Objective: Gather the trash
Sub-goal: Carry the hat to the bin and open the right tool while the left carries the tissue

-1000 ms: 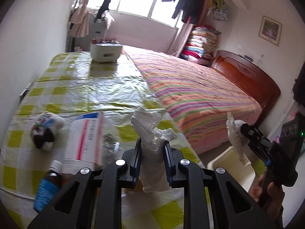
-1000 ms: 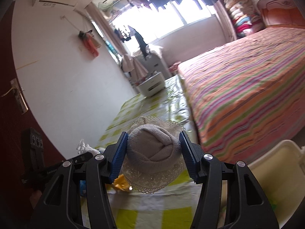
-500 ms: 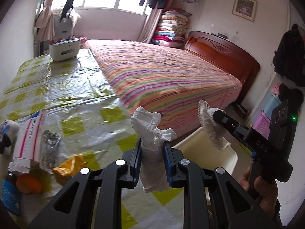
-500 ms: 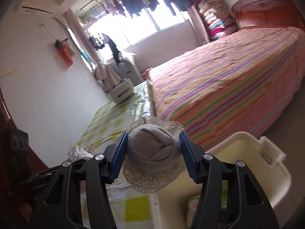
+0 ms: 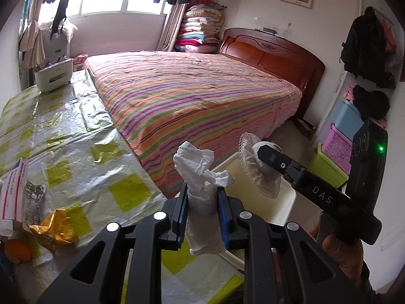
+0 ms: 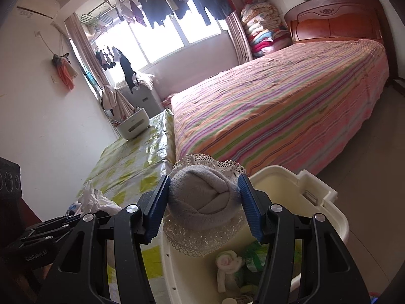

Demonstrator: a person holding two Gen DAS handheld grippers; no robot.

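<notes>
Both tools are loaded and the drop is what remains. The left gripper is clamped on a crumpled tissue, which stands up between its blue pads. The right gripper is closed on a grey rolled sock with a lace edge. The cream bin lies just below and ahead of the right gripper, so the sock hangs over its near rim; from the left gripper the bin is ahead and to the right, and the tissue looks not quite over it. Some trash already sits in the bin: a white wad and green scraps. Left of the left gripper, on the table, a yellow wrapper, a foil strip and a box still wait, so I judge the task partly done.
</notes>
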